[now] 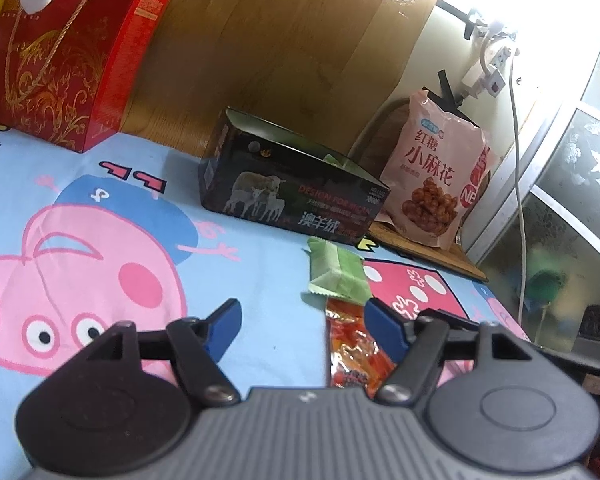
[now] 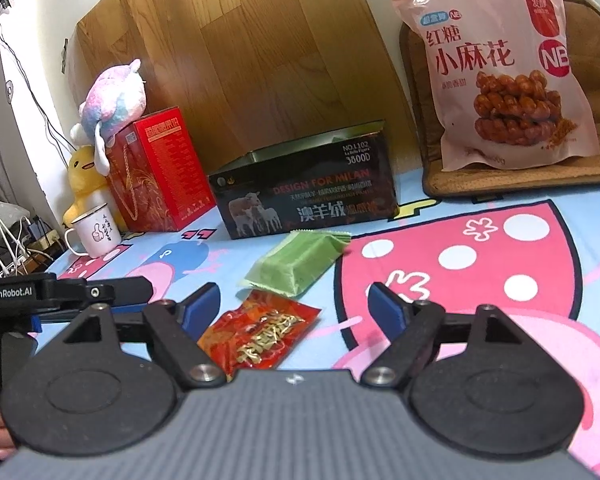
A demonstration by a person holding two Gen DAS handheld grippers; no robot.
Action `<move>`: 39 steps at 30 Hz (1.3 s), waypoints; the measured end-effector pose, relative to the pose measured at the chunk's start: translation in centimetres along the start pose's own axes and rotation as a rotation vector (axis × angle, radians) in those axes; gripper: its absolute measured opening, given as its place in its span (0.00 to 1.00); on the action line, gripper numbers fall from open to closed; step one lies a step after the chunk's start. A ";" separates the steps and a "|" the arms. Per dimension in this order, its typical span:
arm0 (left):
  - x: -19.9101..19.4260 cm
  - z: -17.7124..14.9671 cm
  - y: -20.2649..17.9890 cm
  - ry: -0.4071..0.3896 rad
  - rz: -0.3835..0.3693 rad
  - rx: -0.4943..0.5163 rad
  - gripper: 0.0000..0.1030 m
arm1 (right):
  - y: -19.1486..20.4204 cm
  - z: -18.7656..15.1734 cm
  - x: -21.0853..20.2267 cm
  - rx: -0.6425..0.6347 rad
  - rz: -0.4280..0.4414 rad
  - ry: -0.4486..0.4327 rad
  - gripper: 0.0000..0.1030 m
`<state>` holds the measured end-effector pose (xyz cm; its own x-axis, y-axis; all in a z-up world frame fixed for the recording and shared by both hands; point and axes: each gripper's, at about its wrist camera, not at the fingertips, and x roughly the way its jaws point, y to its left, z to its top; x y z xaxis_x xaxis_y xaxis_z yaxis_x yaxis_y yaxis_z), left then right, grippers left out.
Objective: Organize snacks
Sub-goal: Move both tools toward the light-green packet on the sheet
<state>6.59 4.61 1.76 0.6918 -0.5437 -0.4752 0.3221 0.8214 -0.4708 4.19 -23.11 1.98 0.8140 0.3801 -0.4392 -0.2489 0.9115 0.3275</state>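
A green snack packet [image 1: 338,272] [image 2: 296,266] lies on the cartoon sheet in front of an open black box [image 1: 288,188] [image 2: 312,188]. A red-orange snack packet [image 1: 352,356] [image 2: 260,334] lies just nearer than it. My left gripper [image 1: 300,318] is open and empty, with the red-orange packet by its right finger. My right gripper [image 2: 296,306] is open and empty, with the red-orange packet between its fingers on the left side. A big pink snack bag [image 1: 434,178] [image 2: 504,68] leans at the back right.
A red gift box [image 1: 72,60] [image 2: 156,172] stands at the back left with plush toys [image 2: 112,100] on and beside it. A white mug [image 2: 94,232] stands near it. A wooden board [image 2: 240,52] leans on the wall. The left gripper's body [image 2: 40,294] shows at the left.
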 end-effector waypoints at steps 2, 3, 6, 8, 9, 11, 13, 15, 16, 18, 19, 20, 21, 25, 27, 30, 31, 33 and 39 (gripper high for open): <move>0.1 0.0 0.1 0.004 -0.001 -0.009 0.69 | 0.0 0.0 0.0 -0.002 -0.001 0.001 0.81; 0.1 0.0 0.2 0.006 -0.001 -0.012 0.69 | 0.1 0.0 0.0 -0.003 -0.002 0.001 0.81; 0.1 -0.1 0.2 0.010 -0.001 -0.016 0.70 | 0.1 0.0 0.0 -0.004 -0.003 0.000 0.81; 0.1 -0.1 0.2 0.011 -0.001 -0.014 0.70 | 0.1 0.0 0.0 -0.002 -0.002 -0.001 0.81; 0.1 -0.1 0.1 0.011 -0.001 -0.014 0.70 | 0.0 0.0 0.1 -0.001 -0.001 0.000 0.81; 0.1 -0.1 0.1 0.010 0.000 -0.014 0.70 | 0.0 0.0 0.1 -0.002 -0.001 0.001 0.81; 0.1 -0.1 0.1 0.011 0.000 -0.015 0.70 | 0.0 0.0 0.0 -0.004 -0.002 0.000 0.81; 0.1 -0.1 0.1 0.010 -0.002 -0.016 0.70 | 0.0 0.0 0.1 -0.003 -0.003 0.002 0.81; 0.1 0.0 0.1 0.010 -0.003 -0.017 0.70 | 0.0 0.0 0.1 -0.003 -0.004 0.004 0.81; 0.1 0.0 0.1 0.011 -0.005 -0.020 0.70 | -0.1 0.1 0.2 0.000 -0.007 0.008 0.81; 0.0 0.0 0.2 0.012 -0.006 -0.021 0.70 | -0.1 0.1 0.2 0.001 -0.008 0.010 0.81; 0.0 0.0 0.2 0.013 -0.007 -0.024 0.70 | -0.1 0.1 0.2 0.002 -0.010 0.012 0.81; 0.0 0.0 0.3 0.013 -0.008 -0.025 0.70 | -0.1 0.1 0.3 0.003 -0.014 0.014 0.81; -0.2 0.1 0.5 0.011 -0.014 -0.033 0.71 | 0.0 0.1 0.4 0.000 -0.029 0.024 0.80; -0.2 0.1 0.5 0.011 -0.018 -0.036 0.72 | -0.1 0.1 0.5 0.000 -0.036 0.025 0.81; -0.3 0.1 0.6 0.010 -0.021 -0.042 0.73 | -0.2 0.2 0.5 0.006 -0.044 0.029 0.81; -0.3 0.1 0.6 0.009 -0.022 -0.043 0.73 | -0.2 0.2 0.5 0.007 -0.046 0.031 0.81; -0.3 0.1 0.7 0.009 -0.016 -0.047 0.73 | -0.2 0.3 0.6 0.007 -0.048 0.036 0.81; -0.2 0.2 1.4 0.014 -0.005 -0.085 0.73 | 0.3 1.7 1.0 0.041 0.008 0.033 0.81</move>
<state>7.03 5.91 1.36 0.6810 -0.5505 -0.4829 0.2694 0.8015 -0.5339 5.85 -22.74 3.08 0.7943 0.3932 -0.4631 -0.2333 0.9012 0.3651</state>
